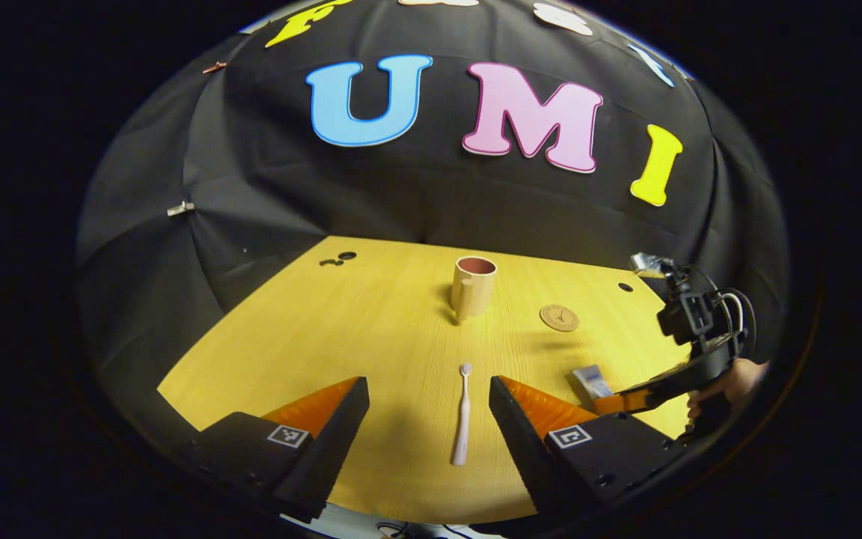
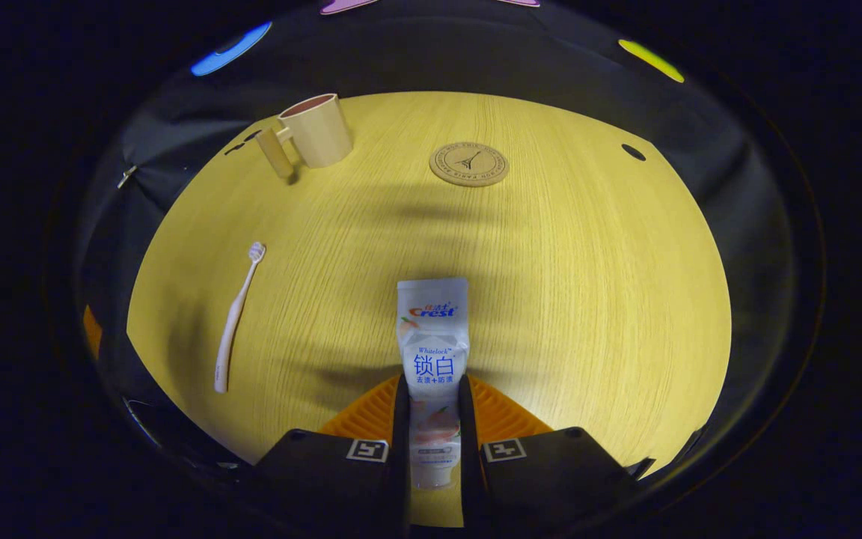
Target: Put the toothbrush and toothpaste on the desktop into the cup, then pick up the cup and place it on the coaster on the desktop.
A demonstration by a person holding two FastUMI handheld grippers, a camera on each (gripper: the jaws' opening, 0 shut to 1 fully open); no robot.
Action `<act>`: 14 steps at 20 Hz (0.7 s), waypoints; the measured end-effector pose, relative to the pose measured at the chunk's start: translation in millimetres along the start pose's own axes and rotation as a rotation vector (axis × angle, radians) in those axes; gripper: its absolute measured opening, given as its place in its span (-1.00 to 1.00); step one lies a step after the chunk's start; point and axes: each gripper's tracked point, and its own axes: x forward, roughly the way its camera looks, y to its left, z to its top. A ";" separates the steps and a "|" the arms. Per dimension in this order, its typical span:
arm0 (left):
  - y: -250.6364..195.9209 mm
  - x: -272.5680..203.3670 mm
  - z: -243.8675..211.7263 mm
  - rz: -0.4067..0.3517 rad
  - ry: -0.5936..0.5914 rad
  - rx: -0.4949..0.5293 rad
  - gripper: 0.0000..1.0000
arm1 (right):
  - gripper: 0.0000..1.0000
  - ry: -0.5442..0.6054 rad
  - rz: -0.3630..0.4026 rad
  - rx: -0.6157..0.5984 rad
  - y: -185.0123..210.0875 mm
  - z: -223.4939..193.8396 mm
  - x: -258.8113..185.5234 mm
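Observation:
A white toothbrush (image 1: 463,414) lies on the wooden desktop between the fingers of my left gripper (image 1: 429,397), which is open and hovers above it. In the right gripper view the toothbrush (image 2: 236,317) lies at the left. My right gripper (image 2: 432,400) is shut on the white toothpaste tube (image 2: 432,352), both fingers pressing its lower part. In the left gripper view the right gripper (image 1: 629,400) sits at the right with the toothpaste tube (image 1: 592,381) in it, held by a hand. The beige cup (image 1: 472,287) (image 2: 317,129) stands upright at the back. A round coaster (image 1: 559,317) (image 2: 469,164) lies to its right.
The wooden desktop (image 2: 588,299) has small round holes near its back edge, a hole (image 1: 625,287) at the right and a hole (image 1: 346,256) at the left. The booth's black cloth wall rises behind the desk.

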 end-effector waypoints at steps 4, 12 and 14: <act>-10.3 38.5 -21.5 -0.027 0.118 0.036 1.00 | -0.39 -0.049 0.053 0.040 -2.1 16.9 -19.4; -23.8 101.9 -74.3 -0.020 0.367 0.066 1.00 | -0.39 -0.121 0.112 0.026 -17.1 31.8 -40.3; -23.3 109.2 -85.3 -0.012 0.424 0.064 0.99 | -0.39 -0.131 0.122 0.030 -21.0 34.4 -40.5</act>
